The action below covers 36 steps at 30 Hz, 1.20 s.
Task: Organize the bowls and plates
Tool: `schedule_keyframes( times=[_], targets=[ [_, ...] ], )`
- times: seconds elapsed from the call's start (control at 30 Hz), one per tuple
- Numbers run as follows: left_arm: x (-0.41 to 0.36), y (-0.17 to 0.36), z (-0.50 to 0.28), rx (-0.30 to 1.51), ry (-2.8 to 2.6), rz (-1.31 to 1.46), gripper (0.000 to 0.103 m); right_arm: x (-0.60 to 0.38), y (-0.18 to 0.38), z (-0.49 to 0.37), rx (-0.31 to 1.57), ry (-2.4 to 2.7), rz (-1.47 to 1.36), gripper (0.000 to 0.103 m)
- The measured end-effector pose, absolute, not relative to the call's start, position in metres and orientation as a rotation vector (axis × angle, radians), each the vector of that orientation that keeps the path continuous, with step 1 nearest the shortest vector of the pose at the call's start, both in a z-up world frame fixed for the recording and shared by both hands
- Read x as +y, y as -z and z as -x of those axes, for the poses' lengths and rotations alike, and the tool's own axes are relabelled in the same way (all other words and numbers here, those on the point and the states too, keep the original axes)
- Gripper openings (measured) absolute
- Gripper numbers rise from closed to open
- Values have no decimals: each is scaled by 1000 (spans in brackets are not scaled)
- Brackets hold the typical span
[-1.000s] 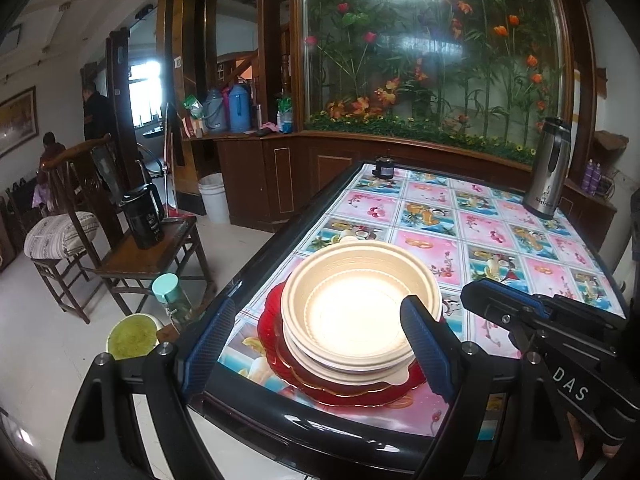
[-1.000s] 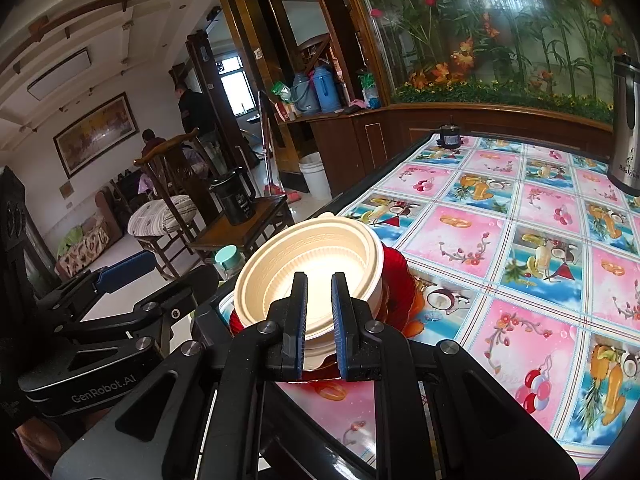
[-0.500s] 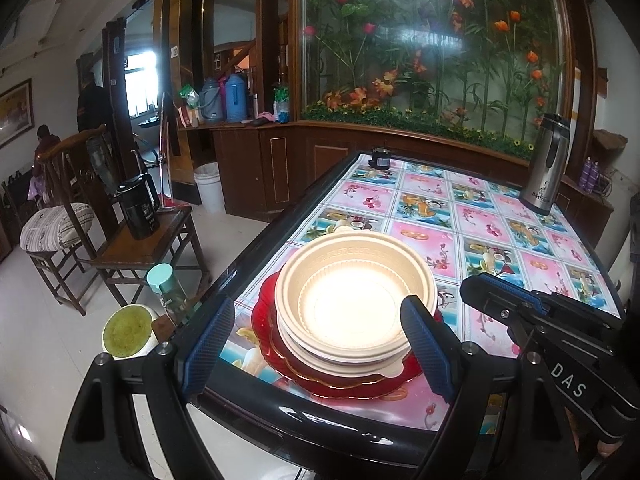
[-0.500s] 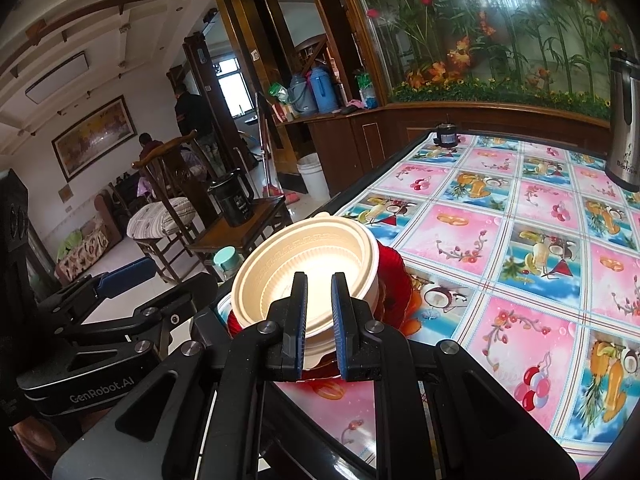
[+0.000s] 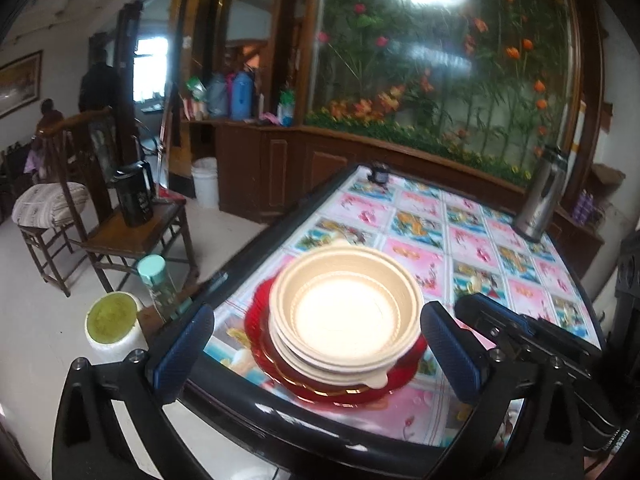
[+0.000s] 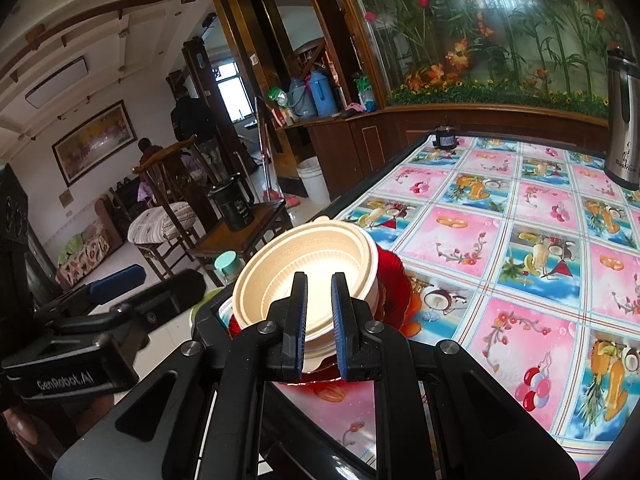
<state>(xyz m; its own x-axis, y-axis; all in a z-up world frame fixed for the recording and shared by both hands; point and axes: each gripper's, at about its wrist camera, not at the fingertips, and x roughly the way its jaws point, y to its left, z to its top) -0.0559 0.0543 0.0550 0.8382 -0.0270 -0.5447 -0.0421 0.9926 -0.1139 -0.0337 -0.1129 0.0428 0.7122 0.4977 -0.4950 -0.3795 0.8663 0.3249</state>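
Cream bowls (image 5: 346,312) sit nested with their mouths facing up on red plates (image 5: 332,376), low in the middle of the left wrist frame, at the near corner of the desk (image 5: 472,240). The left gripper (image 5: 316,356) is opening its jaws wide on both sides of the stack, pads not touching it. The right gripper (image 6: 319,320) has its jaws narrow, almost closed, holding nothing, in front of the stack's near edge.

Cream bowls (image 5: 344,312) nest upright atop stacked red plates (image 5: 400,376) near the table's (image 5: 472,248) front corner.
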Motion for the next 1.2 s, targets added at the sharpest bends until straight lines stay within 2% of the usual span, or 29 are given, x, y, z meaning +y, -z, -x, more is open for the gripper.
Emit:
schedule_keyframes(
  times=[0.7, 1.2],
  targets=[
    [66, -55, 60, 521, -120, 56, 103, -108, -45, 35, 614, -500, -202, 12],
    [72, -46, 52, 605, -139, 71, 103, -104, -45, 35, 616, -501, -202, 12]
  ],
)
